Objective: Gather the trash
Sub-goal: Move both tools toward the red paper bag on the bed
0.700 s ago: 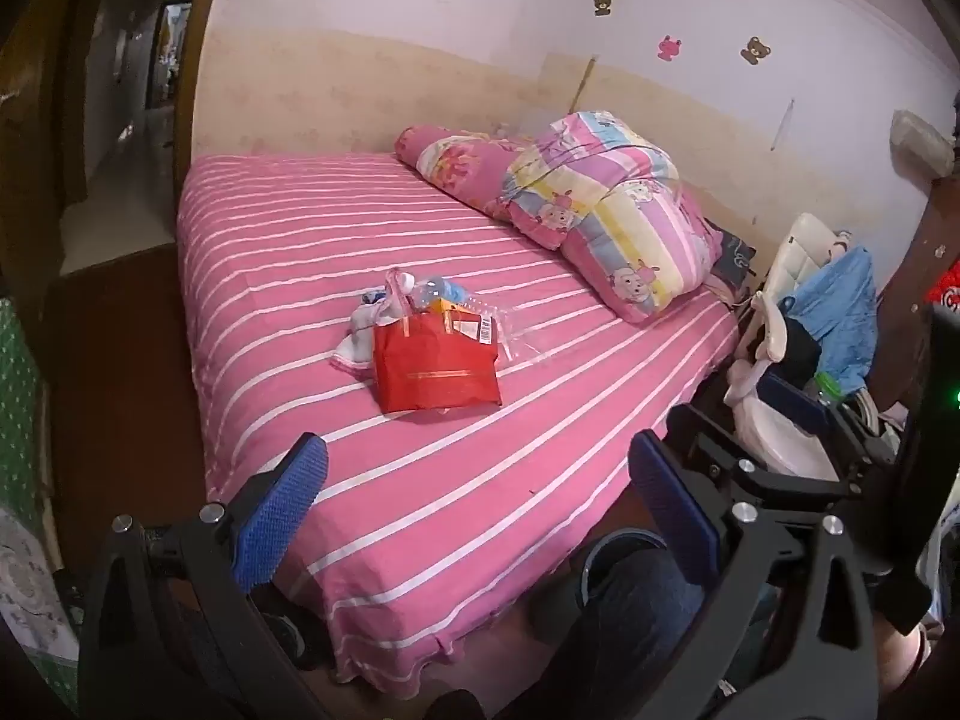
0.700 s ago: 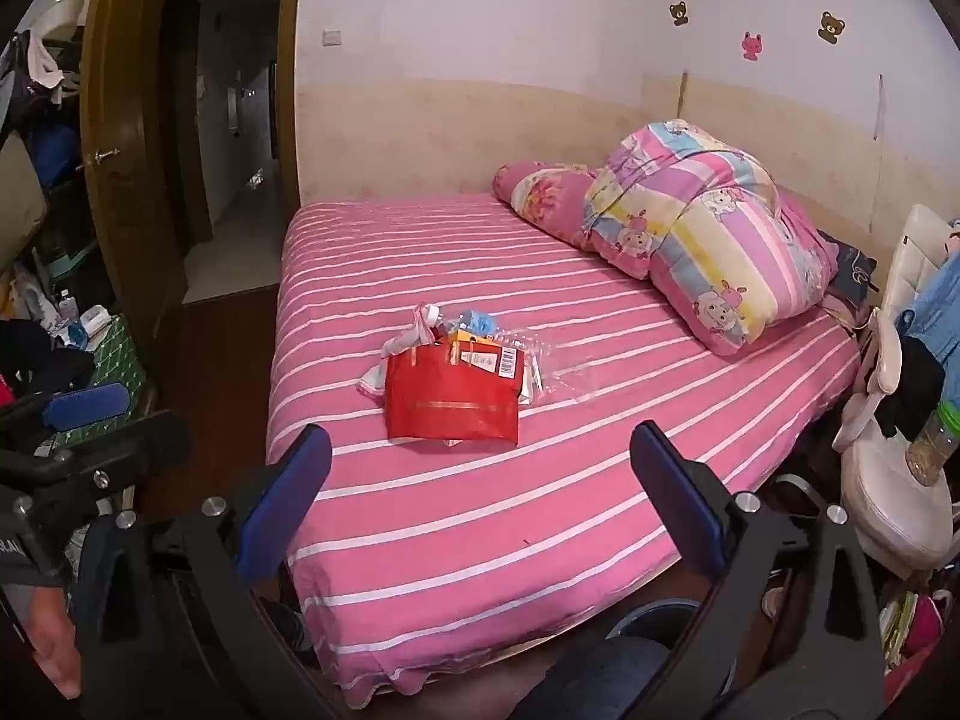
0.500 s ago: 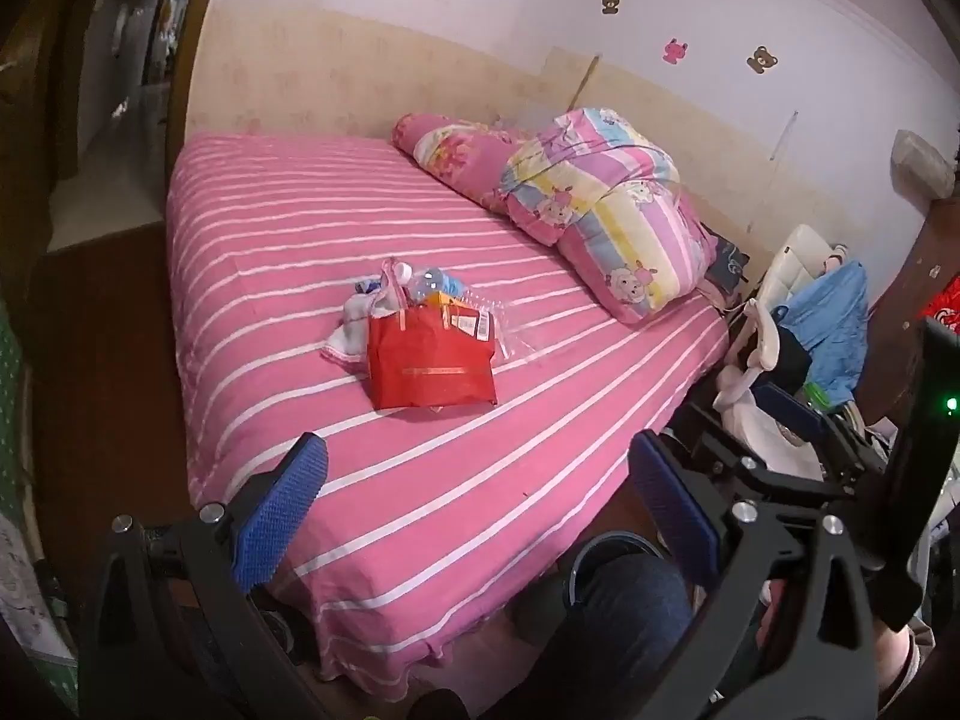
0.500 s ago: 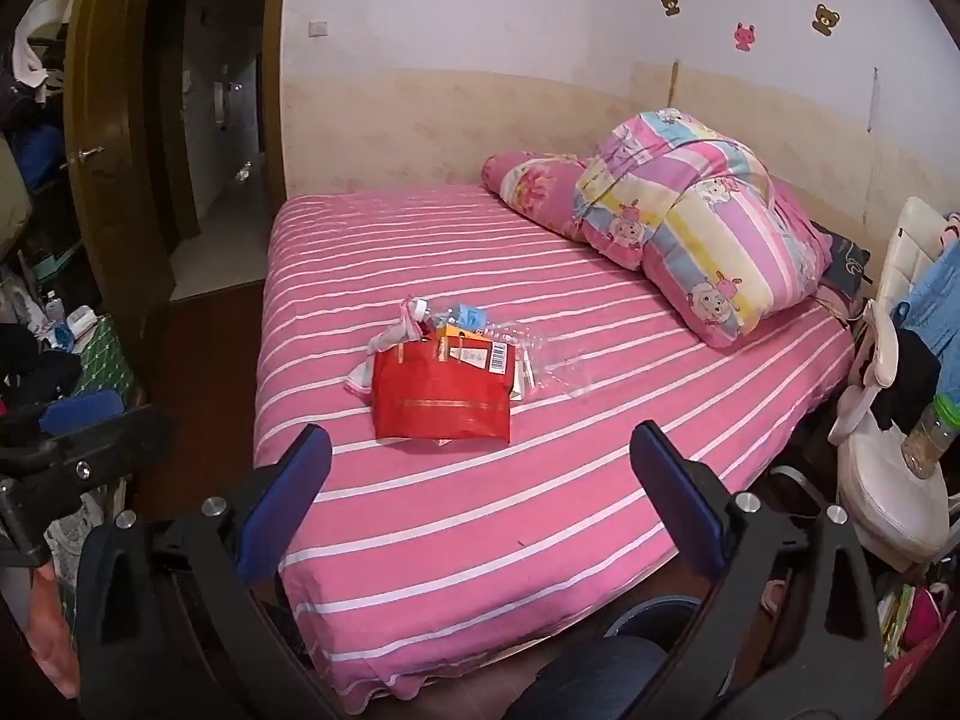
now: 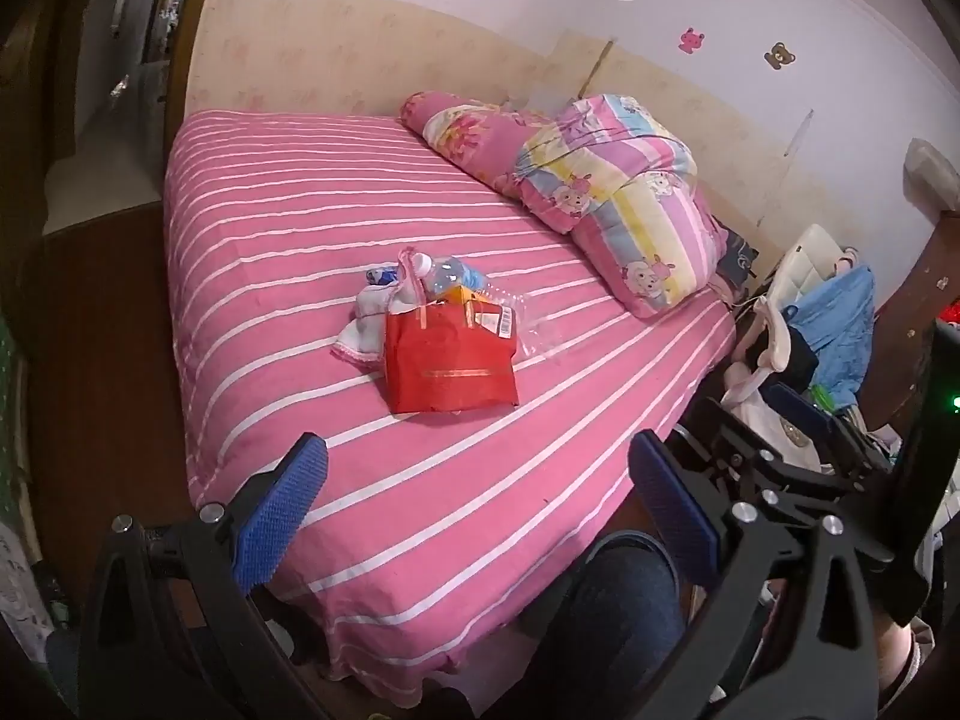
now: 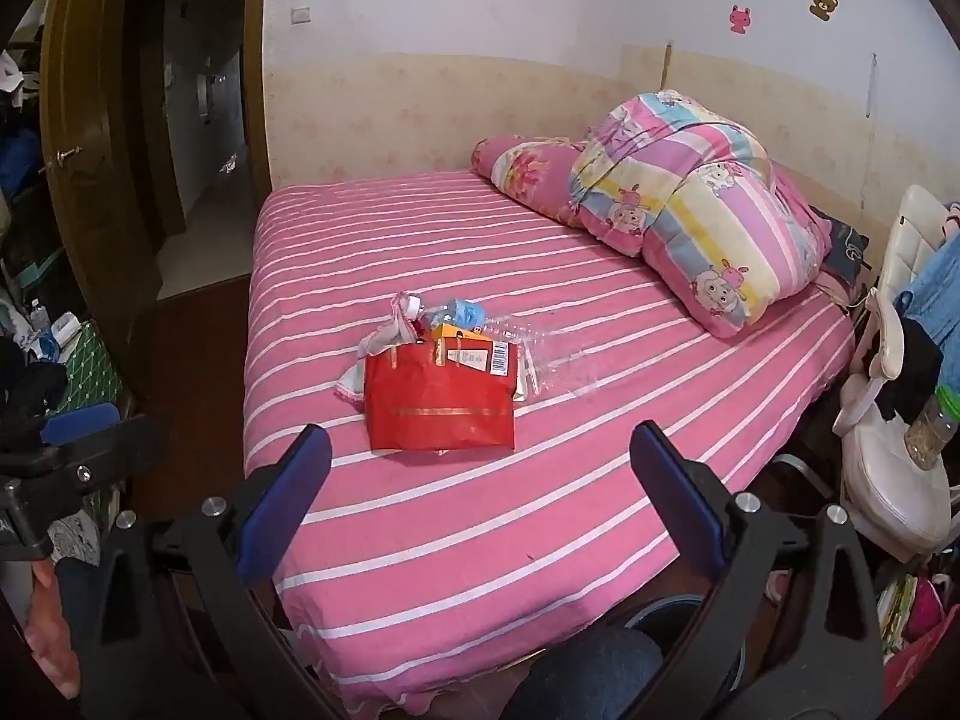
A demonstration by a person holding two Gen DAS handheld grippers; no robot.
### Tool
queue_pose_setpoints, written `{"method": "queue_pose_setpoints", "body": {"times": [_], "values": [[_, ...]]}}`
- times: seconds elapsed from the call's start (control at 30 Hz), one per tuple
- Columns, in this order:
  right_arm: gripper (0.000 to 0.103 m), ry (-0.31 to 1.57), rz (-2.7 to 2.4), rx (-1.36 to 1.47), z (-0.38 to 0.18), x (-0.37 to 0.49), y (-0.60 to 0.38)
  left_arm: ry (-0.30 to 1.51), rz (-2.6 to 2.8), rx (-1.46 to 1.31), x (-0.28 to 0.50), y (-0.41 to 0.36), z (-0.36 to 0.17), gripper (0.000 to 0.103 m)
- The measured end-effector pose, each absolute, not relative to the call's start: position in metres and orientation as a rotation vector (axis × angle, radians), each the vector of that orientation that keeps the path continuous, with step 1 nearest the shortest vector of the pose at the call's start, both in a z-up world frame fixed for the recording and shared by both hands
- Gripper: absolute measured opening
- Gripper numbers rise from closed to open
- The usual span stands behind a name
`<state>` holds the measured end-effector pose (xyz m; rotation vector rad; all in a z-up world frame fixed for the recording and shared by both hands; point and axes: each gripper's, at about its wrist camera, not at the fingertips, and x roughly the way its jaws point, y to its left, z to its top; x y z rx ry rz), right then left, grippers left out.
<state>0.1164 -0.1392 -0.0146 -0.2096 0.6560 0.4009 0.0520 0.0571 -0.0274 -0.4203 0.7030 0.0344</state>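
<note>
Both grippers, left (image 5: 477, 510) and right (image 6: 480, 501), hover with fingers apart near the bed's (image 5: 288, 228) foot, closer than before to the red bag (image 5: 449, 360) mid-bed, whose trash of bottle (image 5: 441, 273), carton and wrappers is partly hidden.

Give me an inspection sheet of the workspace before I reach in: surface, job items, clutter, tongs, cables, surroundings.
Surface: pink white-striped bed sheet, flat.
Job's things: red paper bag lying mid-bed, orange carton and clear plastic bottle poking out; crumpled clear plastic wrap at its right; white cloth at its left.
Clutter: folded pastel cartoon quilt at the bed's far right.
Grippers: left tongs open, empty; right tongs open, empty; both short of the bag.
Cables: nothing seen.
Surroundings: open wooden door left, white chair with clothes right.
</note>
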Motion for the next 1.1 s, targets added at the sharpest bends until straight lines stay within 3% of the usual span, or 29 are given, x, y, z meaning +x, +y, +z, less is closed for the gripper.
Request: {"method": "queue_pose_setpoints", "body": {"times": [1.1], "values": [[0.098,0.631,0.469,-0.092,-0.001,0.095,-0.194,0.700,0.083,-0.420,0.019,0.008,-0.023,0.097]]}}
